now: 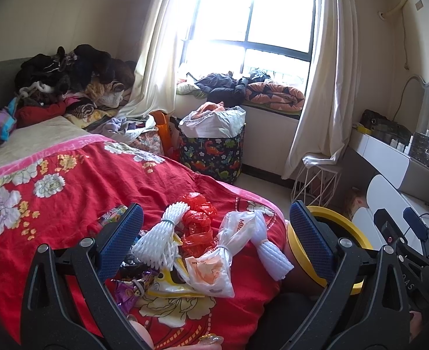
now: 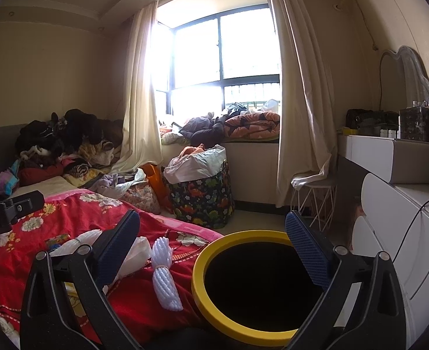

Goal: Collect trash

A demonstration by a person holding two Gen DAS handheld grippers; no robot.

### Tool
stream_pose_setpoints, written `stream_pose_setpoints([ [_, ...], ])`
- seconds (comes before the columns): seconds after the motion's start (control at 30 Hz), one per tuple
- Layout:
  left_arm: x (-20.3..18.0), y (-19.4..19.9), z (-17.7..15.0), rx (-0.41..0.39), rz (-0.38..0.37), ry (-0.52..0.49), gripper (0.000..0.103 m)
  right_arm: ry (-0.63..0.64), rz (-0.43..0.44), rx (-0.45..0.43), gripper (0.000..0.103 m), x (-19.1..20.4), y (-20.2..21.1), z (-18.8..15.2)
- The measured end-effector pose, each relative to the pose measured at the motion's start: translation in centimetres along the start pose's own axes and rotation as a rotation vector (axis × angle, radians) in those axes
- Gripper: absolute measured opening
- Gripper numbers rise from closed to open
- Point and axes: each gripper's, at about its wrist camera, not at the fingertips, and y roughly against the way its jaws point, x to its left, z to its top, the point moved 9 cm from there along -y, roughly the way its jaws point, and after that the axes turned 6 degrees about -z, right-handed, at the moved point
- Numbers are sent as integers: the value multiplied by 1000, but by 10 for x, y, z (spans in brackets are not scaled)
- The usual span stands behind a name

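A pile of trash lies on the red floral bedspread (image 1: 68, 180): a white foam net bundle (image 1: 162, 239), a red plastic bag (image 1: 198, 224), a white and orange plastic bag (image 1: 214, 265), another white foam net (image 1: 270, 250), a yellow and white wrapper (image 1: 168, 285) and a purple wrapper (image 1: 127, 288). My left gripper (image 1: 214, 233) is open above the pile. A yellow-rimmed bin (image 2: 214, 262) with a dark inside stands beside the bed; it also shows in the left wrist view (image 1: 345, 224). My right gripper (image 2: 211, 242) is open and empty over the bin. A foam net (image 2: 165, 274) lies left of the bin.
Clothes are heaped at the bed's head (image 1: 68, 73) and on the window sill (image 1: 243, 87). A dinosaur-print basket (image 1: 211, 151) stands by the bed. A white wire stool (image 1: 316, 180) and a white dresser (image 2: 404, 204) with cosmetics are on the right.
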Motion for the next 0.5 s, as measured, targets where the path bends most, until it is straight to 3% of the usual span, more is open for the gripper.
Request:
stream_pose_setpoints([
  [0.5,38,-10,-7,23,58,61,92,84,171,107,97,52,-1,-20],
])
